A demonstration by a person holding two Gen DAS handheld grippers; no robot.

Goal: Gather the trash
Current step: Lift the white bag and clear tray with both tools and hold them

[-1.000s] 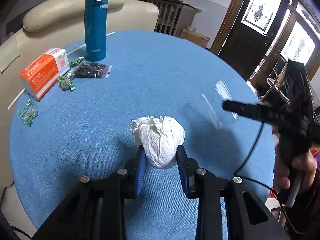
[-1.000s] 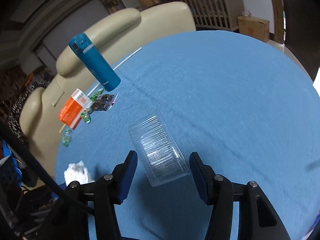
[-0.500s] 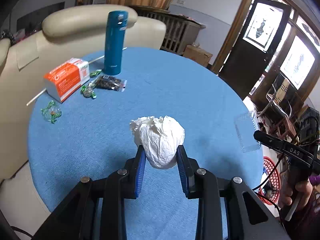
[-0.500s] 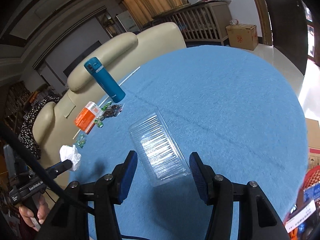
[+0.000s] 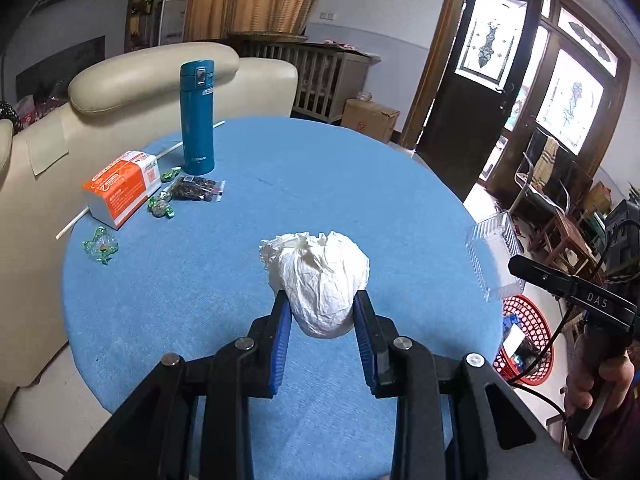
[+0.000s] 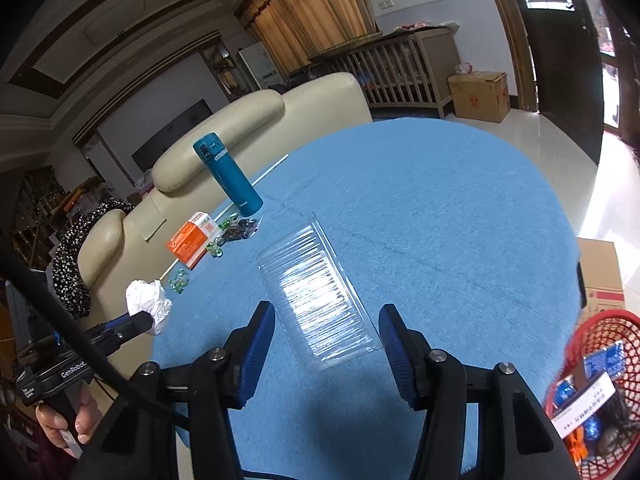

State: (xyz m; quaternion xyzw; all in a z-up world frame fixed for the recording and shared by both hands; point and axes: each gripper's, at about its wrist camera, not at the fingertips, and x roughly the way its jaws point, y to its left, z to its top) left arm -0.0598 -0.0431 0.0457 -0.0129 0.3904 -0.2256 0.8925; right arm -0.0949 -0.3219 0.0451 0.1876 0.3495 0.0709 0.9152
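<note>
Two pieces of trash are held above the blue tabletop point(image 5: 240, 280): the left gripper point(image 5: 320, 332) has its jaws clamped on a crumpled tissue point(image 5: 320, 276), and the right gripper point(image 6: 326, 340) carries a clear tray point(image 6: 316, 300), apparently pinched at its near end, though the contact is hard to see. A red basket point(image 6: 600, 344) stands beyond the tabletop's right edge. To finish well, each piece should probably hang squarely over the basket before its jaws part.
</note>
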